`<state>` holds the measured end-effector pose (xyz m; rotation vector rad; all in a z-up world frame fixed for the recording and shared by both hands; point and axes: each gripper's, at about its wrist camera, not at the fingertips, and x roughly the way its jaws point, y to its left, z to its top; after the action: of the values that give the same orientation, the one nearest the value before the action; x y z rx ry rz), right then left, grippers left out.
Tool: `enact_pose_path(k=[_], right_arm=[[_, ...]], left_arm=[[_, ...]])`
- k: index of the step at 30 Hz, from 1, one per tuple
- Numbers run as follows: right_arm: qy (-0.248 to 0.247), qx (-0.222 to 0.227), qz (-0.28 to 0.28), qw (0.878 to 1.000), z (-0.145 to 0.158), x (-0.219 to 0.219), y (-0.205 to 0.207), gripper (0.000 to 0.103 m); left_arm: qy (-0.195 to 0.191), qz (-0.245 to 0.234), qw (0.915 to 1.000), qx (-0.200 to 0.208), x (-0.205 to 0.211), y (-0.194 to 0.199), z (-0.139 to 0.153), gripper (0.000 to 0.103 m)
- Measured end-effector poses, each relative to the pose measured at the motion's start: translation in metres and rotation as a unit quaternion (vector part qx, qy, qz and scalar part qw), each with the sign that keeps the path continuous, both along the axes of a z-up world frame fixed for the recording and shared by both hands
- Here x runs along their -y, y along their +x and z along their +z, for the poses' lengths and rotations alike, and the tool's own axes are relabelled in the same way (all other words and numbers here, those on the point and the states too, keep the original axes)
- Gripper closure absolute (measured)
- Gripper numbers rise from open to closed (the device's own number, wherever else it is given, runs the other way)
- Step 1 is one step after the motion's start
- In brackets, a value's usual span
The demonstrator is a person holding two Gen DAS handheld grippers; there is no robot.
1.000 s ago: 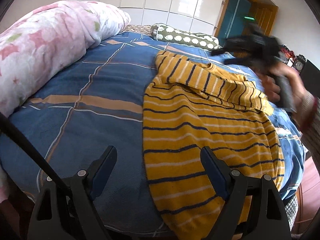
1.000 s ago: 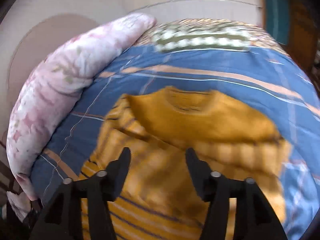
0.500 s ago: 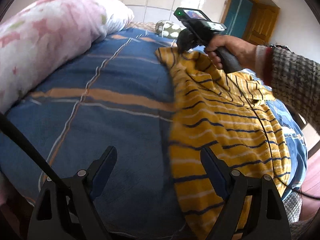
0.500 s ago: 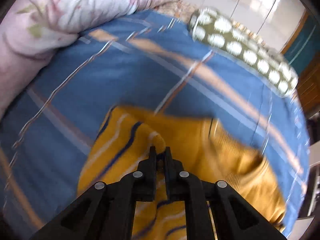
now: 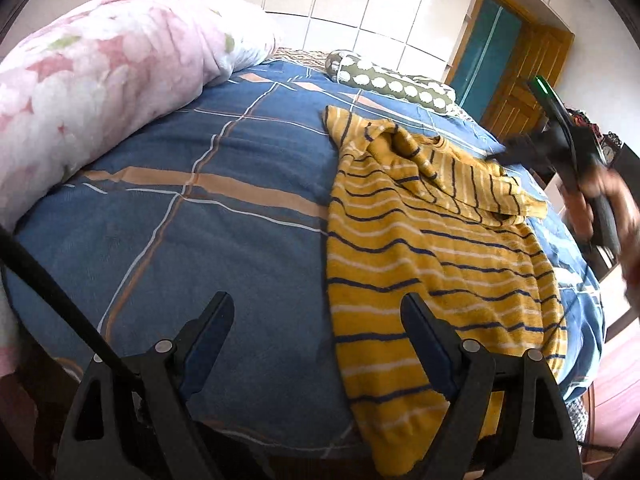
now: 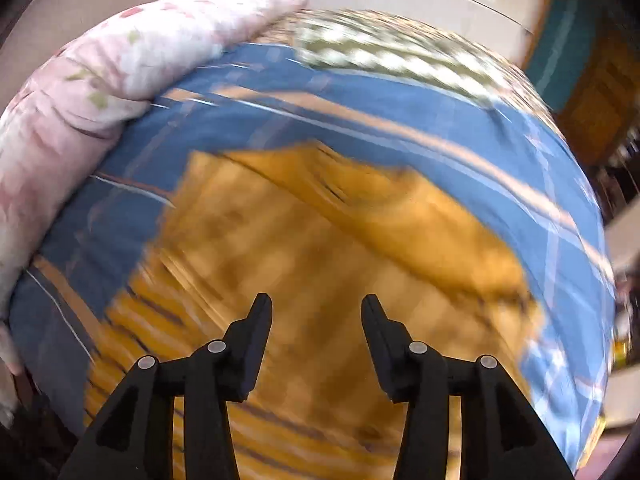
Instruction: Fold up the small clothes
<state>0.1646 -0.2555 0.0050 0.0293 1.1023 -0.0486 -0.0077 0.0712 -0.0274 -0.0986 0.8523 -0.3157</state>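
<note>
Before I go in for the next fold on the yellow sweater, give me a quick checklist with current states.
1. left gripper open and empty: ok.
2. right gripper empty; jaws just opened, nothing between them: ok.
3. yellow striped sweater lying flat: not ok, sleeve bunched across the top.
4. Sweater fully on the blue bedspread: not ok, hem hangs over the near edge.
5. Right wrist view sharp enough to aim: not ok, blurred.

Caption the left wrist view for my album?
Open tongs hover over a striped yellow sweater on a blue bedspread.
</note>
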Motion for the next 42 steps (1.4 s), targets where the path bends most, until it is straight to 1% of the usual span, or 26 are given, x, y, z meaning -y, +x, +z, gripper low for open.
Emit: enact_pose_path(k=[2,5,7,9,10,11,12,13,14,15,16,17,18,20,23,24,27,29,30,32,33,34,35,36,39,42], right_arm=[[0.013,0.003,-0.055,0.998,-0.01,0.041,-0.026,0.053],[0.094,0.032,-0.105,0.99,-0.018,0.088,-0.056,0.053],[0.13,0.055,-0.113,0.983,-0.018,0.096,-0.066,0.053],[0.166,0.068,-0.083,0.98,-0.024,0.094,-0.07,0.053],[0.164,0.064,-0.071,0.982,-0.029,0.091,-0.068,0.053],[0.141,0.056,-0.059,0.987,-0.037,0.09,-0.063,0.054],[0.115,0.044,-0.058,0.991,-0.044,0.092,-0.06,0.062],[0.094,0.027,-0.07,0.993,-0.054,0.101,-0.058,0.088],[0.116,0.02,-0.091,0.989,-0.061,0.118,-0.058,0.099],[0.153,0.023,-0.105,0.982,-0.061,0.131,-0.06,0.103],[0.186,0.02,-0.124,0.974,-0.061,0.144,-0.062,0.103],[0.184,0.018,-0.127,0.975,-0.059,0.145,-0.062,0.103],[0.169,0.018,-0.121,0.978,-0.057,0.142,-0.062,0.103],[0.119,0.017,-0.103,0.987,-0.053,0.127,-0.06,0.103],[0.083,0.021,-0.091,0.992,-0.053,0.114,-0.059,0.103],[0.082,0.023,-0.09,0.992,-0.054,0.114,-0.059,0.103],[0.098,0.032,-0.094,0.99,-0.06,0.12,-0.063,0.103],[0.109,0.035,-0.096,0.989,-0.063,0.123,-0.062,0.103],[0.114,0.036,-0.096,0.988,-0.064,0.125,-0.064,0.103],[0.124,0.04,-0.097,0.987,-0.065,0.126,-0.063,0.103],[0.128,0.042,-0.097,0.986,-0.066,0.127,-0.063,0.103],[0.131,0.045,-0.097,0.986,-0.066,0.127,-0.063,0.103],[0.134,0.048,-0.097,0.985,-0.067,0.128,-0.064,0.103],[0.136,0.051,-0.096,0.985,-0.067,0.128,-0.065,0.103],[0.131,0.054,-0.092,0.986,-0.067,0.126,-0.065,0.103],[0.128,0.057,-0.096,0.985,-0.066,0.125,-0.067,0.103]], left_arm=[[0.005,-0.001,1.0,0.004,0.004,-0.007,0.006,0.019],[0.02,-0.002,0.9997,0.016,0.011,-0.014,0.014,0.019],[0.034,-0.005,0.999,0.028,0.019,-0.012,0.021,0.019],[0.045,-0.006,0.9984,0.034,0.027,-0.006,0.026,0.019],[0.047,-0.008,0.9983,0.033,0.03,-0.002,0.028,0.019],[0.046,-0.009,0.9984,0.032,0.032,0.001,0.029,0.019],[0.047,-0.009,0.9985,0.028,0.033,0.005,0.028,0.019],[0.05,-0.008,0.9984,0.024,0.034,0.009,0.026,0.019],[0.054,-0.007,0.9983,0.021,0.034,0.012,0.025,0.019],[0.061,-0.006,0.998,0.019,0.035,0.019,0.022,0.019],[0.065,-0.006,0.9977,0.019,0.035,0.024,0.021,0.019],[0.069,-0.003,0.9974,0.021,0.037,0.034,0.02,0.019],[0.069,-0.002,0.9974,0.022,0.039,0.044,0.021,0.019],[0.064,-0.005,0.9978,0.017,0.048,0.073,0.018,0.017],[0.062,-0.018,0.9978,-0.016,0.071,0.123,0.01,0.016],[0.058,-0.015,0.9979,-0.024,0.078,0.138,0.01,0.016],[0.018,0.0,0.9996,-0.021,0.097,0.183,0.023,0.016],[0.022,0.014,0.9994,-0.021,0.11,0.21,0.027,0.016],[0.028,0.017,0.9992,-0.021,0.119,0.223,0.027,0.016],[0.075,-0.004,0.9967,-0.033,0.144,0.246,0.015,0.016],[0.113,-0.011,0.9926,-0.042,0.156,0.253,0.003,0.016],[0.158,-0.013,0.9859,-0.053,0.163,0.258,-0.009,0.016],[0.193,-0.016,0.9789,-0.064,0.166,0.259,-0.02,0.016],[0.213,-0.023,0.974,-0.073,0.164,0.257,-0.03,0.016],[0.225,-0.016,0.9723,-0.063,0.142,0.238,-0.03,0.016],[0.257,0.022,0.9633,-0.074,0.104,0.211,-0.035,0.016]])
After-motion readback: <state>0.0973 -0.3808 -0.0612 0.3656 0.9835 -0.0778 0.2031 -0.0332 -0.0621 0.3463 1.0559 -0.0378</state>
